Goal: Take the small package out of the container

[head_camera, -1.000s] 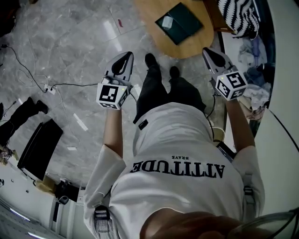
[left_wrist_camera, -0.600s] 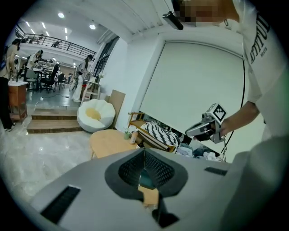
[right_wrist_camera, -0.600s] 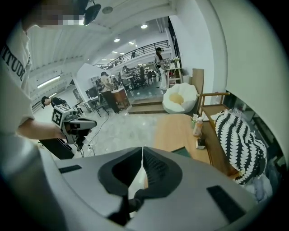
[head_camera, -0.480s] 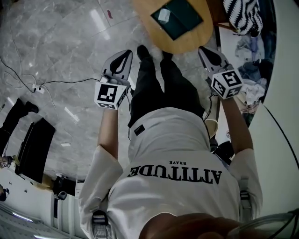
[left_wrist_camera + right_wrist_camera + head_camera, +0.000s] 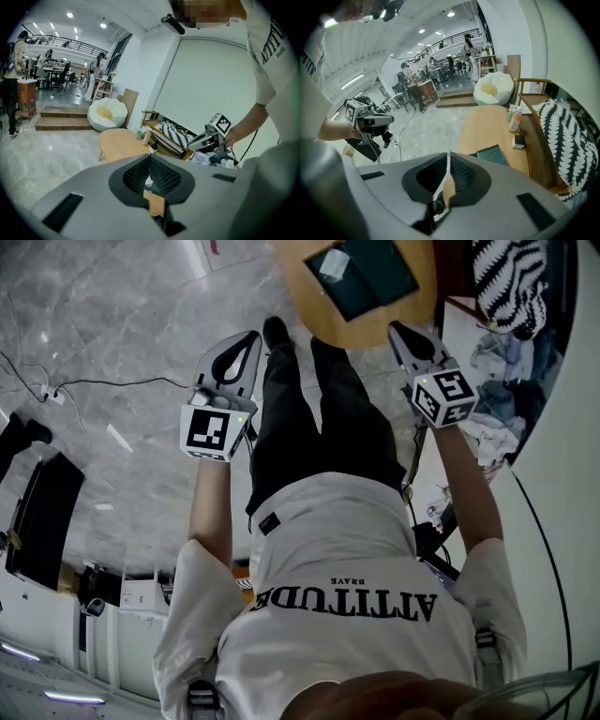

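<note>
Head view, steeply downward: a person in a white T-shirt (image 5: 337, 549) and dark trousers (image 5: 314, 418) stands on a pale marble floor (image 5: 112, 324), one gripper held out in each hand; the left gripper (image 5: 246, 341) and the right gripper (image 5: 401, 331) are level with each other, well apart, and both point forward towards a round wooden table (image 5: 412, 310).

Left gripper view: the jaws of the left gripper (image 5: 150, 164) are pressed together along one thin line, with nothing between them; right gripper view: the jaws of the right gripper (image 5: 449, 164) are likewise closed and empty.

Beyond the person's shoes, on the table (image 5: 487, 126), lies the container (image 5: 361, 277), a shallow dark green tray; the small package (image 5: 333, 265), white, lies inside it at the end nearer the left gripper; neither gripper touches the container (image 5: 492, 153) or the table.

On the far side of the table, near its edge, stand a bottle (image 5: 515, 119) and a small dark block (image 5: 518, 140); just beside the table, on a wooden frame, rests a black-and-white striped cushion (image 5: 567, 140).

Farther off sits a white beanbag seat (image 5: 492, 93) at the foot of low steps (image 5: 61, 119); beyond these, several people stand among desks.
</note>
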Tool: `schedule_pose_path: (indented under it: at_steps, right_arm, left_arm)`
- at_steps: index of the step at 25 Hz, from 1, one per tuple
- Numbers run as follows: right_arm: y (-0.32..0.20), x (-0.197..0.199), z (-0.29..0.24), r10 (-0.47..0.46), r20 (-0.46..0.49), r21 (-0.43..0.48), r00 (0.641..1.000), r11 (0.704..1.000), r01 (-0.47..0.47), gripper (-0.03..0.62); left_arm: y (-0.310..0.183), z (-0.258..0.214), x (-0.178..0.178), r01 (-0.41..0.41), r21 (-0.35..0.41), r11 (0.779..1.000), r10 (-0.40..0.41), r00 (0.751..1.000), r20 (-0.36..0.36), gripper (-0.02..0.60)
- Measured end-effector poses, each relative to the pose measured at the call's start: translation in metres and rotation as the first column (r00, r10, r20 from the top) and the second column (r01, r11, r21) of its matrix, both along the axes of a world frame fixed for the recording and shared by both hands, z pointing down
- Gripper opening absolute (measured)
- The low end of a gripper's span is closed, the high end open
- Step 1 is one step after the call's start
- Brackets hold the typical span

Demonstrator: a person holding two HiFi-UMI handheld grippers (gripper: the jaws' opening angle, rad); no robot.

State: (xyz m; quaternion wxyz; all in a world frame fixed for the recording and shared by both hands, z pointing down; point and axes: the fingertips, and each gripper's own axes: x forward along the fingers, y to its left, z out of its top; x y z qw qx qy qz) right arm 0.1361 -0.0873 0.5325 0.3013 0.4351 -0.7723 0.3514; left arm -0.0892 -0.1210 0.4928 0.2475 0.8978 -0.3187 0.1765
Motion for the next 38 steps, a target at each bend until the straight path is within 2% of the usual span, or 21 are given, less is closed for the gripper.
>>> schedule_pose_path:
  at_steps: [4, 7, 10, 13, 17, 23, 27, 34, 38]
  right_arm:
    - [-0.019, -0.001, 0.042, -0.037, 0.012, -0.035, 0.999, 0.999, 0.037, 0.023]
    - [-0.028, -0.003, 0.077, -0.052, 0.019, -0.075, 0.998, 0.996, 0.053, 0.025]
    - [-0.032, -0.005, 0.110, -0.053, 0.041, -0.128, 0.998, 0.990, 0.058, 0.028]
    - [-0.039, -0.007, 0.141, -0.056, 0.044, -0.162, 0.997, 0.985, 0.062, 0.087]
    - [-0.049, -0.009, 0.184, -0.051, 0.032, -0.193, 0.998, 0.980, 0.057, 0.089]
    - [-0.059, -0.007, 0.250, 0.013, 0.018, -0.255, 1.000, 0.967, -0.008, 0.091]
    - [-0.059, -0.011, 0.293, 0.111, 0.031, -0.311, 0.993, 0.946, -0.096, 0.124]
    - [-0.068, -0.013, 0.340, 0.184, -0.078, -0.293, 0.980, 0.935, -0.199, 0.161]
    - [-0.072, -0.009, 0.362, 0.225, -0.139, -0.298, 0.964, 0.919, -0.257, 0.179]
  left_arm:
    - [-0.003, 0.024, 0.010, 0.048, -0.035, 0.998, -0.048, 0.999, -0.008, 0.023]
    - [-0.005, 0.041, 0.017, 0.110, -0.078, 0.991, -0.113, 0.993, -0.026, 0.023]
    - [-0.004, 0.064, 0.023, 0.141, -0.114, 0.984, -0.144, 0.989, -0.025, 0.023]
    - [-0.006, 0.084, 0.024, 0.174, -0.131, 0.976, -0.178, 0.984, -0.019, 0.023]
    - [-0.007, 0.106, 0.023, 0.230, -0.164, 0.959, -0.238, 0.971, -0.032, 0.023]
    - [-0.001, 0.149, 0.024, 0.259, -0.211, 0.943, -0.268, 0.963, -0.015, 0.023]
    - [0.001, 0.174, 0.026, 0.273, -0.224, 0.936, -0.283, 0.959, -0.011, 0.023]
    - [0.007, 0.198, 0.024, 0.308, -0.254, 0.917, -0.320, 0.948, -0.006, 0.023]
    - [0.014, 0.208, 0.022, 0.315, -0.274, 0.909, -0.327, 0.945, -0.001, 0.023]
